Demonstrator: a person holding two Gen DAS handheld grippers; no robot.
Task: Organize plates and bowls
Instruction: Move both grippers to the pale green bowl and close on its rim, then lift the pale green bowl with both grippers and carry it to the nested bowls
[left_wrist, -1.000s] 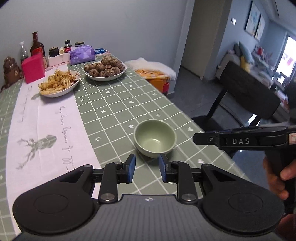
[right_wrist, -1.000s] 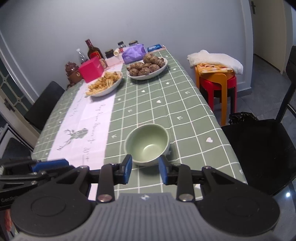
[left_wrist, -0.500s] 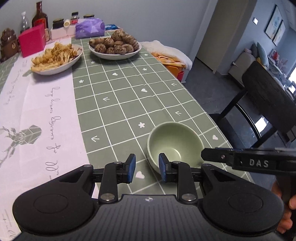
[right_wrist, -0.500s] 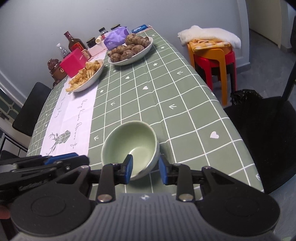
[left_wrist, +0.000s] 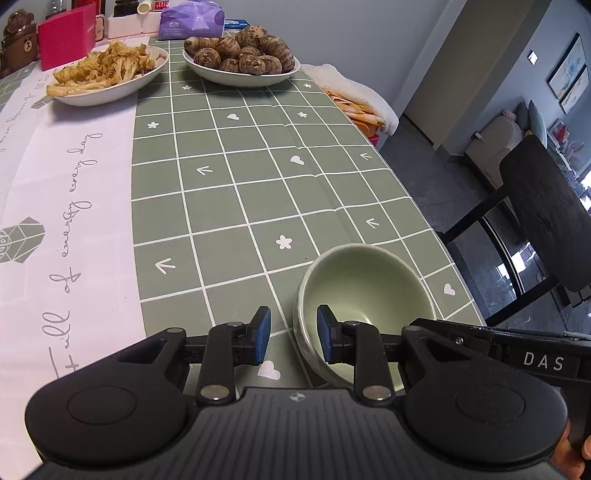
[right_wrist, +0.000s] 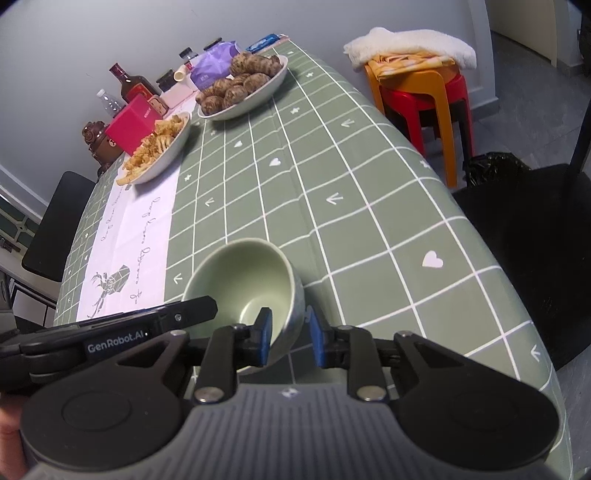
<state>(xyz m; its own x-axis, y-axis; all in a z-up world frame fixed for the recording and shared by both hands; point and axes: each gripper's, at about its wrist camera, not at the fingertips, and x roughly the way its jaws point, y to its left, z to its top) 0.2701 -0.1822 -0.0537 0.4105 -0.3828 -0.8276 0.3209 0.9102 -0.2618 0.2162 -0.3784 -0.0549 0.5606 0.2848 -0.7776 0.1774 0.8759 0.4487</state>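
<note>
Bowl-grasping is the step in hand, judging by how both tools straddle the rim of the empty green bowl (left_wrist: 364, 295) near the right-hand table edge. On the left, the left gripper (left_wrist: 291, 334) stands narrowly open, one pad outside the bowl's wall and one inside, with a gap visible, so it is not pressing. To the right, the right gripper (right_wrist: 289, 334) is closing, the opposite wall between its pads; the outer pad seems just clear of the wall, so no firm pinch yet. For a good hold, each pad should probably seat squarely on the wall below the lip before any lift, and both sides should rise together so the bowl stays level. Farther off, a white plate (left_wrist: 110, 94) holds fried pieces, and beside it a white dish (left_wrist: 240, 78) carries brown taro-like roots.
</note>
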